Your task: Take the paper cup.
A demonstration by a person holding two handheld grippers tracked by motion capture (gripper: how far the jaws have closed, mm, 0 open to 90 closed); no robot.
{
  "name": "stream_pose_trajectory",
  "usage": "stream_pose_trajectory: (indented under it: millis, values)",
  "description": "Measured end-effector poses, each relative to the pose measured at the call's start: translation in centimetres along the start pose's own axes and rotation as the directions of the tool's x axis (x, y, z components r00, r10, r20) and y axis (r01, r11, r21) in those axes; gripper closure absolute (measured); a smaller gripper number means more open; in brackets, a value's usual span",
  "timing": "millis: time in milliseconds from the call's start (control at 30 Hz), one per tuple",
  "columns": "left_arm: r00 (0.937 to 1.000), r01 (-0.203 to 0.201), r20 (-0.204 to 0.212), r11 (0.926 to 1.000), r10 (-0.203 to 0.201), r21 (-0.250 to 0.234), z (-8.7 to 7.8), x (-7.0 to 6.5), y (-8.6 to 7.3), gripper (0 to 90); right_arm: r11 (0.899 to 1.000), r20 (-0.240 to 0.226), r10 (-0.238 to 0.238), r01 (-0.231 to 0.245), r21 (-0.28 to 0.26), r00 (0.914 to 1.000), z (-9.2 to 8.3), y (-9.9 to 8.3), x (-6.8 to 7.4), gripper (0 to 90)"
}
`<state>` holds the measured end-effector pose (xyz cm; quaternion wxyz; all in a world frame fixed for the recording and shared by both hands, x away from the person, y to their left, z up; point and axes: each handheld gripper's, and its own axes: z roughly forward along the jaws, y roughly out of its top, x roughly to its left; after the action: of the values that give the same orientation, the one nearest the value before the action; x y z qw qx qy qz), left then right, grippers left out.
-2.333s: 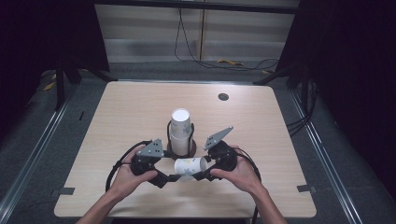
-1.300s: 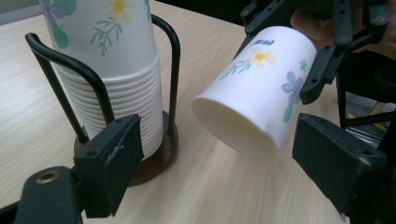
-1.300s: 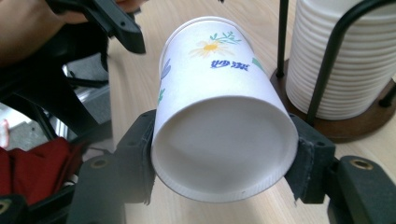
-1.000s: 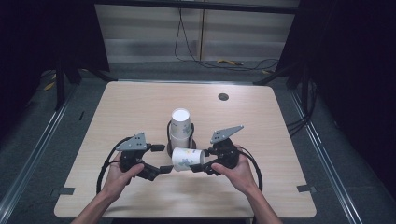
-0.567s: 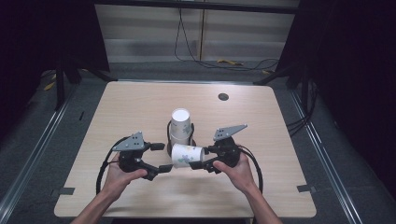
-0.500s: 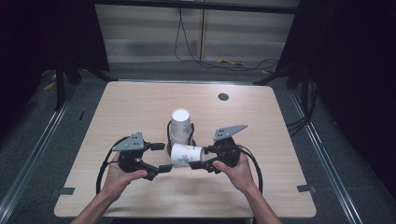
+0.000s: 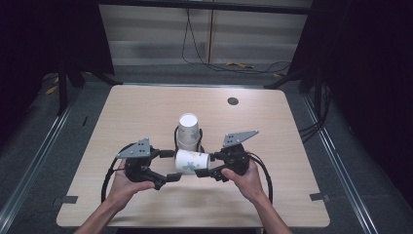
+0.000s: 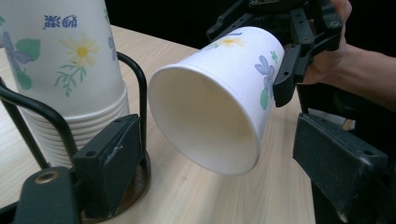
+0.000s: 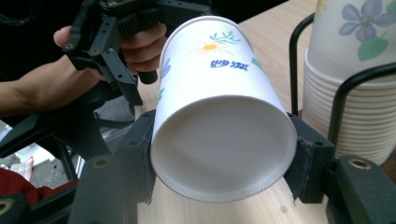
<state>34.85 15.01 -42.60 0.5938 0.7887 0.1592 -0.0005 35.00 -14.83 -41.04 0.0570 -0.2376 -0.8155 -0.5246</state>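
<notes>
A white paper cup (image 7: 191, 161) with a flower print lies on its side in the air, just in front of a stack of like cups (image 7: 188, 130) that stands in a black wire holder. My right gripper (image 7: 204, 165) is shut on the cup's base end; in the right gripper view both pads press its sides (image 9: 219, 116). My left gripper (image 7: 170, 165) stands open, its jaws wide on either side of the cup's mouth (image 8: 219, 98) without touching it. The stack (image 8: 65, 70) rises close beside the left jaw.
The pale wooden table (image 7: 146, 107) has a small dark round cap (image 7: 233, 101) at the back right. The wire holder's loop (image 9: 299, 56) stands near the held cup. Cables lie on the floor behind the table.
Since the earliest frame my left gripper has drawn back to the left, off the cup. The cup has shifted a little toward the stack in the right gripper. In the last second nothing moved.
</notes>
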Motion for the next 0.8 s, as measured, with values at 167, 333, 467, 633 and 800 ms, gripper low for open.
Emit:
stream_pose_trajectory:
  millis: [167, 333, 467, 633, 800]
  values:
    - [0.9999, -0.006, -0.014, 1.0000, 0.006, -0.002, -0.2, 0.1, 0.0, 15.6, 1.000, -0.008, -0.004, 0.004, -0.022, 1.0000, -0.2, 0.0, 0.0, 37.3]
    - [0.9999, 0.001, -0.016, 0.9999, -0.001, -0.011, 0.1, 0.0, -0.1, 15.6, 0.999, -0.024, -0.004, 0.004, -0.034, 0.9997, -0.1, 0.0, 0.1, 37.4]
    - [0.9998, 0.009, -0.015, 0.9998, -0.009, -0.019, 0.2, -0.1, 0.0, 15.6, 0.999, -0.035, -0.011, 0.009, -0.042, 0.9993, 0.1, 0.1, 0.3, 37.4]
    - [0.9996, 0.024, -0.011, 0.9994, -0.024, -0.026, 0.5, -0.1, -0.1, 15.5, 0.998, -0.046, -0.015, 0.013, -0.056, 0.9988, -0.1, 0.2, 0.3, 37.4]
    - [0.9986, 0.048, 0.024, 0.9980, -0.047, -0.042, 0.9, 0.0, -0.3, 15.2, 0.998, -0.059, -0.018, 0.014, -0.068, 0.9981, -0.2, 0.3, 0.5, 37.5]
